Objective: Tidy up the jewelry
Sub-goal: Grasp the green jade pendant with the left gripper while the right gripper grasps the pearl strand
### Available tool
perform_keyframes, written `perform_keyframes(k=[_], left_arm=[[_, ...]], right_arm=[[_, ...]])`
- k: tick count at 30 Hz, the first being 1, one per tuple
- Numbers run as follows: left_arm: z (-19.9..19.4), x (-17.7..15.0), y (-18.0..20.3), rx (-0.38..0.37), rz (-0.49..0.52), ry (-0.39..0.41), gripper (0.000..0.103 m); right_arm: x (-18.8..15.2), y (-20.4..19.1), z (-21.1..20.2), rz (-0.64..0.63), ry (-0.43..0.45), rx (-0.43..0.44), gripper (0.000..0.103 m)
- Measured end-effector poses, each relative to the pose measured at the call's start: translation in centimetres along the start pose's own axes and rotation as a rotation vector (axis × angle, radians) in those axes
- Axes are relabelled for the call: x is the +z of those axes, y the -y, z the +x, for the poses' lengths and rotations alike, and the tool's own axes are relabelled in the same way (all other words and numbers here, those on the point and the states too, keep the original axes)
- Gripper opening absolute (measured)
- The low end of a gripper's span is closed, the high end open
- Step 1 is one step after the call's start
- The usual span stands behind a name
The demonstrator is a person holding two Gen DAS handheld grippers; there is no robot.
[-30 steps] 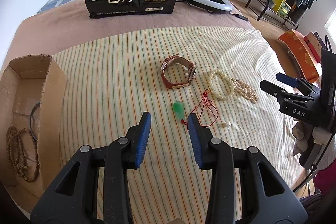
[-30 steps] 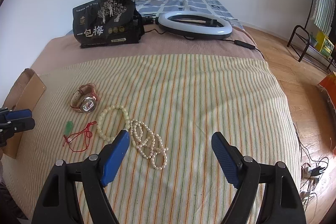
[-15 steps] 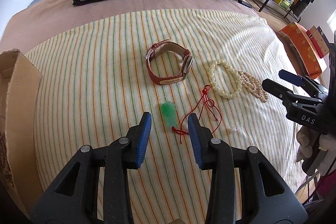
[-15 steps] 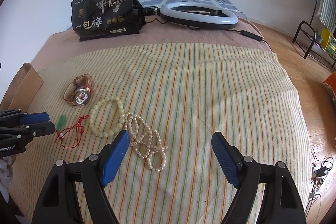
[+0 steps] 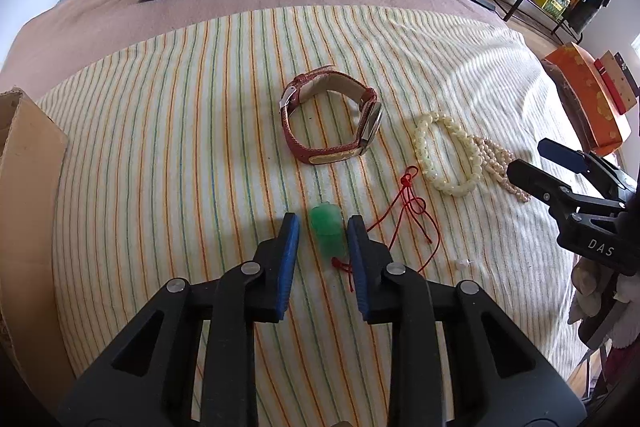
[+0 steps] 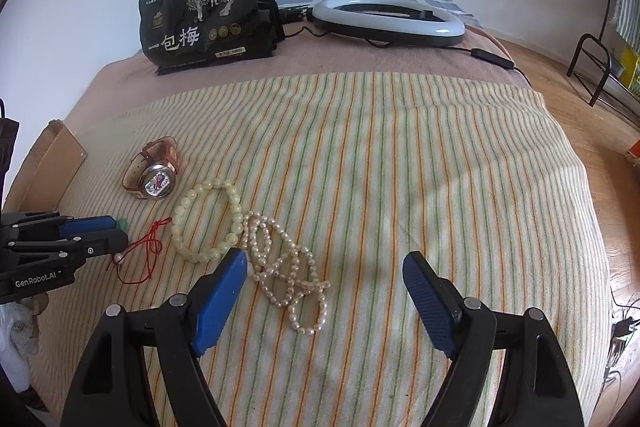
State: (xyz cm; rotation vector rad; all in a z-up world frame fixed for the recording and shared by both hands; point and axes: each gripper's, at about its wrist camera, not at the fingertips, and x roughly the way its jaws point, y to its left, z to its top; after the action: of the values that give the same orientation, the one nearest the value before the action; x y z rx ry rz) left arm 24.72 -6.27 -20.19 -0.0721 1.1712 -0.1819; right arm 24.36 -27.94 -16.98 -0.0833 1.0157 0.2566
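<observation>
Left gripper: I see my left tongs low over the striped cloth, pointing toward 12 o'clock. The blue pads stand a little apart, one on each side of the green pendant. I cannot tell if they touch it.
Green pendant: it lies flat on the cloth between the pads. Its red cord trails off toward 2 o'clock.
Right gripper: my right tongs are spread wide and hold nothing. They point at 12 o'clock above the pearl necklace.
Watch: red strap, at 12 o'clock from the pendant, well apart from it.
Cream bead bracelet: at 2 o'clock from the pendant, touching the pearls.
Cardboard box: at 9 o'clock, on the left edge of the cloth.
Black bag: far away at 12 o'clock. It reads "一包梅" in big white letters.
Writing on the tools: "DAS" on the right tool in the left view, "GenRobot.AI" on the left tool in the right view.
Ring light: lying behind the bag, at 1 o'clock.
</observation>
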Motion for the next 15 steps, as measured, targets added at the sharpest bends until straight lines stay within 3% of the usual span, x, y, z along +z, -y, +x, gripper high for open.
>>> perform_keyframes(k=[3, 12, 15], left_arm=[[0.2, 0.0, 0.0, 0.021, 0.006, 0.005, 0.015], [0.3, 0.0, 0.2, 0.035, 0.027, 0.019, 0.015], [0.3, 0.0, 0.2, 0.033, 0.026, 0.02, 0.014]], right_arm=[[0.0, -0.4, 0.3, -0.025, -0.003, 0.002, 0.082], [-0.2, -2.0, 1.8, -0.142, -0.021, -0.04, 0.082], [-0.1, -2.3, 2.0, -0.16, -0.017, -0.041, 0.071]])
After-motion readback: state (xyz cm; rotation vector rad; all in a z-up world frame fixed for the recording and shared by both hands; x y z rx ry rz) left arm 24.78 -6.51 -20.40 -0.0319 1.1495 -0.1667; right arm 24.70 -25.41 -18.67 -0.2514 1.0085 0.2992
